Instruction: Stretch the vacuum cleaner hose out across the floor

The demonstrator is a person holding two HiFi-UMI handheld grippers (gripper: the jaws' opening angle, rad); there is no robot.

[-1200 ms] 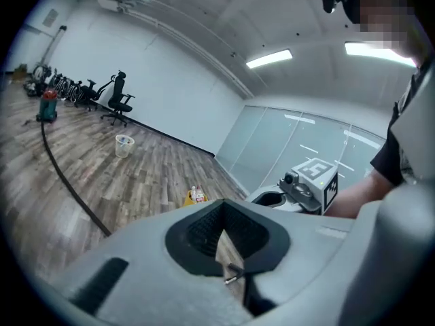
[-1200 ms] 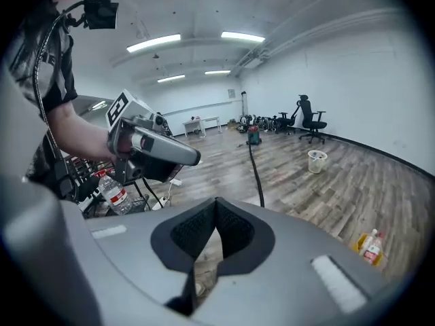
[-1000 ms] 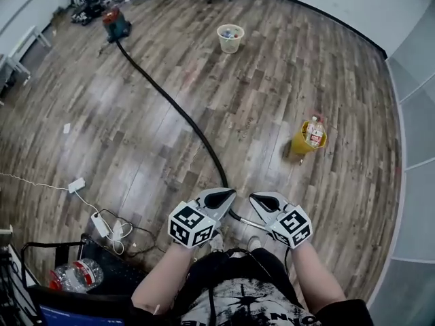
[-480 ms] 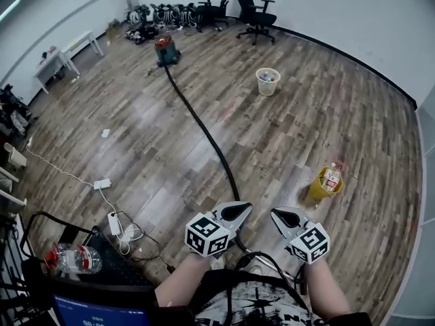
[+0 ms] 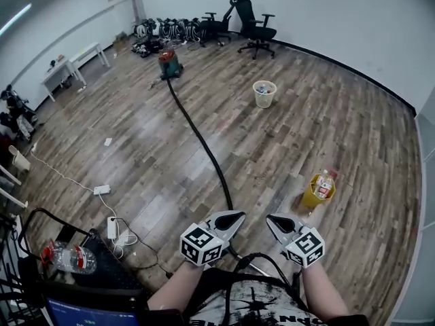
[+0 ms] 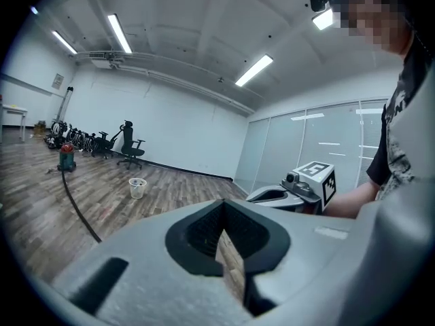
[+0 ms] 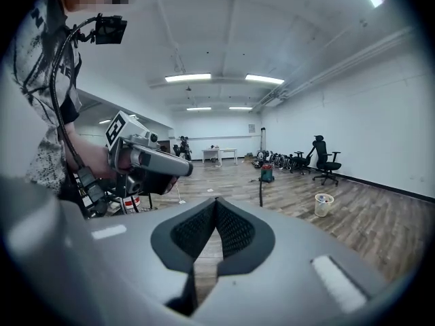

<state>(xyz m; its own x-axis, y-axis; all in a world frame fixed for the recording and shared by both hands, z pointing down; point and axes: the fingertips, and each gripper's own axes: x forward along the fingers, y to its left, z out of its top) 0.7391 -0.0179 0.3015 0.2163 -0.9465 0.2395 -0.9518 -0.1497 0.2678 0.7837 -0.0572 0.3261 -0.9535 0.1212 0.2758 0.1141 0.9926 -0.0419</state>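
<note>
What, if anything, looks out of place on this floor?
Nothing spilled or damaged. A white scrap lies loose left of the vacuum hose, and a white cable with a power strip trails across the floor nearby: a possible snag.

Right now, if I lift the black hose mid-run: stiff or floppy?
Probably floppy: the hose lies flat in a gentle curve, so a lifted section should sag on both sides. Likely light for its length, being thin. A hard pull may drag or tip the vacuum cleaner, which looks small at the hose's far end.
</note>
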